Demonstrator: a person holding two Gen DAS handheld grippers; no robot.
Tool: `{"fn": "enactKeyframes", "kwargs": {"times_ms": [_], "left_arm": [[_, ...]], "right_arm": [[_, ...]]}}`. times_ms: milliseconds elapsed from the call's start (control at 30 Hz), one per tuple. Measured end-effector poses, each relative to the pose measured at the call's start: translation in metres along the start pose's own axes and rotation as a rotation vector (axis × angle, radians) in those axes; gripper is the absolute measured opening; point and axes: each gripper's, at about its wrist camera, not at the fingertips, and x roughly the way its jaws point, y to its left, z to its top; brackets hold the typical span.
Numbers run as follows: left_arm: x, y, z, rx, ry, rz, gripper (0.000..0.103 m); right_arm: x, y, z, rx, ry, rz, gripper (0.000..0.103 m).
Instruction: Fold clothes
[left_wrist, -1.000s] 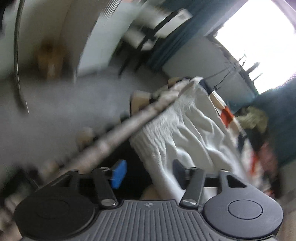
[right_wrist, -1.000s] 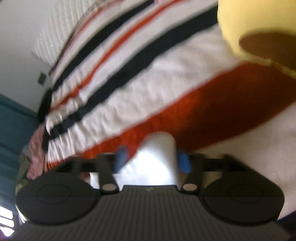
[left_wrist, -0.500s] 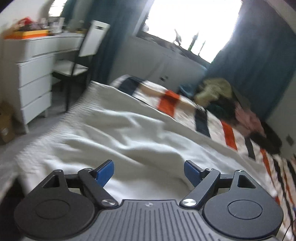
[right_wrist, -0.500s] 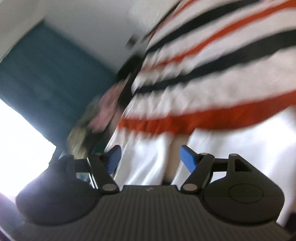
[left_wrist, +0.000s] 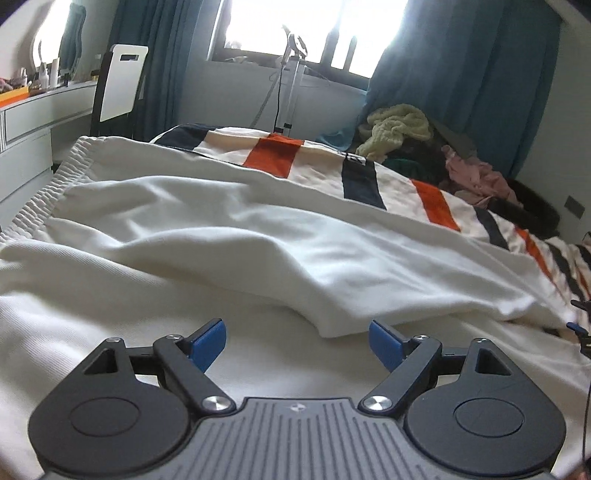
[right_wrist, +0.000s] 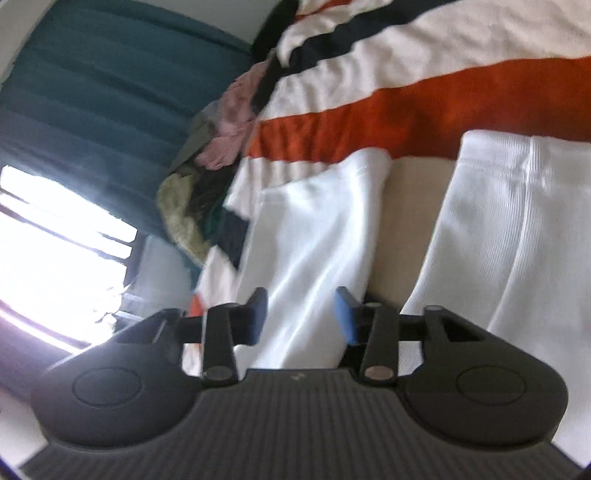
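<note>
White trousers (left_wrist: 229, 236) lie spread across the striped bedspread (left_wrist: 273, 155). Their gathered elastic waistband (left_wrist: 48, 188) is at the left and the legs run off to the right. My left gripper (left_wrist: 295, 343) hovers low over the near part of the cloth, open, with nothing between its blue pads (left_wrist: 207, 343). In the tilted right wrist view the two leg ends lie side by side with a strip of bedspread between them. My right gripper (right_wrist: 301, 317) is open just above one leg (right_wrist: 314, 229). The other leg (right_wrist: 517, 229) lies further right.
A heap of mixed clothes (left_wrist: 402, 129) sits at the far end of the bed by the blue curtain (left_wrist: 461, 74); it also shows as clothes (right_wrist: 221, 147) in the right view. A white-backed chair (left_wrist: 120, 85) and a dresser (left_wrist: 33, 118) stand left of the bed.
The right gripper was shut on white cloth a second ago and has opened, letting it go. The left view swung from the floor and bed edge to face along the bed, and the trousers now lie flat.
</note>
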Motion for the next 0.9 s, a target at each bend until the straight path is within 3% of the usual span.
{"fn": "enactKeyframes", "kwargs": {"times_ms": [133, 367, 400, 467, 500, 700, 900], "left_arm": [[0.014, 0.003, -0.002, -0.003, 0.002, 0.011, 0.086], [0.026, 0.003, 0.003, -0.037, -0.030, 0.013, 0.087], [0.027, 0.003, 0.004, -0.034, -0.031, 0.012, 0.087], [0.030, 0.003, 0.003, -0.029, -0.025, 0.010, 0.087], [0.032, 0.003, 0.003, -0.028, -0.021, 0.008, 0.087], [0.023, 0.002, 0.005, -0.010, -0.045, -0.002, 0.087], [-0.001, 0.008, 0.011, 0.009, -0.126, 0.102, 0.087]], "right_arm": [[0.024, -0.026, 0.007, 0.114, -0.029, -0.060, 0.039], [0.022, -0.022, 0.013, 0.065, -0.116, -0.102, 0.042], [0.021, -0.021, 0.014, 0.056, -0.128, -0.108, 0.037], [0.019, -0.019, 0.016, 0.039, -0.152, -0.122, 0.012], [0.018, -0.018, 0.017, 0.030, -0.164, -0.129, 0.008], [0.011, -0.013, 0.023, -0.024, -0.237, -0.169, 0.007], [0.004, -0.009, 0.023, -0.112, -0.265, -0.227, 0.007]]}}
